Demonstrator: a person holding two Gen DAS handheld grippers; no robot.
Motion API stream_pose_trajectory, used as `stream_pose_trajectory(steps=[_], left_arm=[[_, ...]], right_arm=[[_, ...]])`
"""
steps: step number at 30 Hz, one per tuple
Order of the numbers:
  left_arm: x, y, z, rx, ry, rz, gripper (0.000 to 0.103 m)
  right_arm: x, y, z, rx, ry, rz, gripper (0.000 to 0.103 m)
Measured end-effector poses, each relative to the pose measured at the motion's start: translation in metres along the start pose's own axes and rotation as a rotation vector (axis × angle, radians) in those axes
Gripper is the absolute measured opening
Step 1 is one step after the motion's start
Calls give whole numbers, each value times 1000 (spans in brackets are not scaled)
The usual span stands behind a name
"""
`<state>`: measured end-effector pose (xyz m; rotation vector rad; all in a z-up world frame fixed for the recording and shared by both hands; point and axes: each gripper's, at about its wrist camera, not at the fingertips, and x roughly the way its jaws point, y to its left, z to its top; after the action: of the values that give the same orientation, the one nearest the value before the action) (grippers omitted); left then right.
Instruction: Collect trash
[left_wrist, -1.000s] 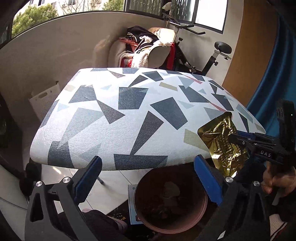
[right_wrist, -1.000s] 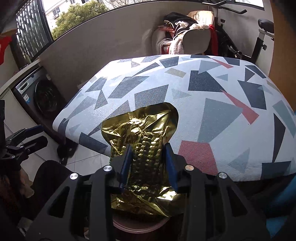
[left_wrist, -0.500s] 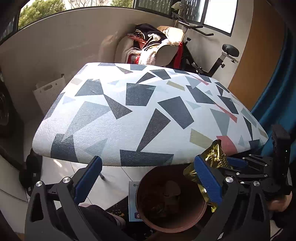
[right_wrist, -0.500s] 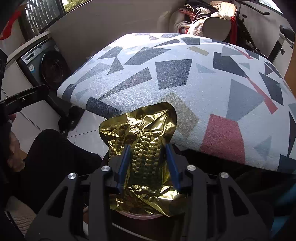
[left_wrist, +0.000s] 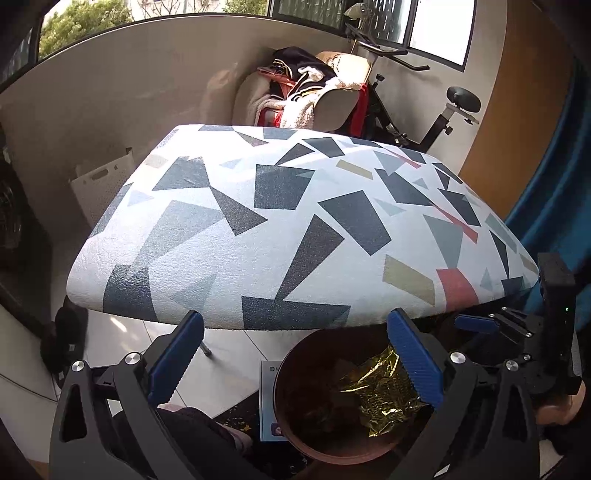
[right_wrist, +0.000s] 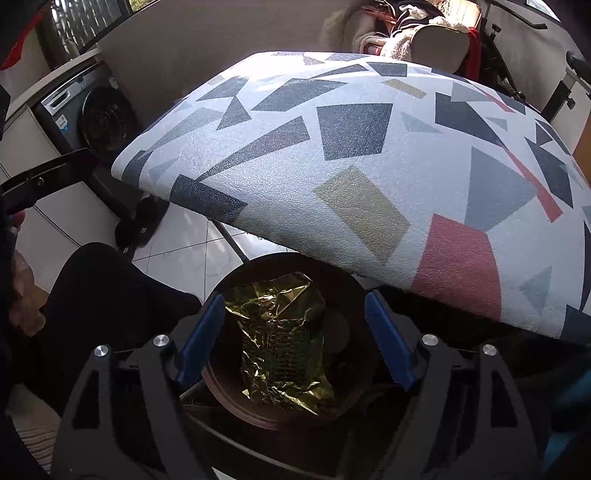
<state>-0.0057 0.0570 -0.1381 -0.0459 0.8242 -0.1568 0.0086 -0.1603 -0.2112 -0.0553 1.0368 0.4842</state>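
A crumpled gold foil wrapper (right_wrist: 280, 339) lies inside a round dark brown bin (right_wrist: 354, 373) on the floor below the table's front edge; it also shows in the left wrist view (left_wrist: 376, 395), in the bin (left_wrist: 295, 417). My right gripper (right_wrist: 295, 332) is open and empty, directly above the bin with the wrapper between its blue pads. It appears at the right of the left wrist view (left_wrist: 491, 328). My left gripper (left_wrist: 295, 354) is open and empty, hovering over the bin's left side.
A table (left_wrist: 295, 229) with a white cloth of grey, gold and red shapes fills both views. A washing machine (right_wrist: 92, 110) stands at the left. A chair piled with clothes (left_wrist: 306, 99) and an exercise bike (left_wrist: 436, 122) stand behind. The person's dark leg (right_wrist: 103, 291) is beside the bin.
My right gripper carried the gold wrapper down off the table edge to over the bin, then opened and let it go. The wrapper now lies in the bin. The left gripper stayed open.
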Motion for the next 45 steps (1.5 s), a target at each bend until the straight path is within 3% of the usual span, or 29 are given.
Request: stream_pose_trajectory(steps=[1, 4, 10, 13, 16, 27, 31, 35, 45], left_arm=[[-1, -2, 0, 9, -6, 2, 97], [-3, -5, 0, 19, -16, 7, 97], [-6, 0, 5, -20, -26, 42, 97], [-16, 1, 14, -30, -77, 72, 97], [-28, -1, 30, -17, -126, 92, 97], [-91, -41, 98, 116, -333, 141, 97], [-105, -53, 103, 132, -350, 110, 97], [-113, -60, 104, 148, -367, 127, 97], [-121, -63, 113, 143, -346, 77, 97]], right_arm=[[0, -1, 0, 3, -2, -9, 92], [-2, -4, 2, 15, -9, -34, 96], [-4, -13, 4, 54, -12, -67, 97], [-12, -16, 14, 32, -33, -129, 97], [-39, -21, 33, 14, -121, -191, 97], [-150, -40, 97, 16, -405, -267, 97], [-172, -39, 103, 3, -435, -292, 97], [-186, -36, 103, -5, -453, -278, 97], [-206, -30, 101, -7, -490, -291, 97]])
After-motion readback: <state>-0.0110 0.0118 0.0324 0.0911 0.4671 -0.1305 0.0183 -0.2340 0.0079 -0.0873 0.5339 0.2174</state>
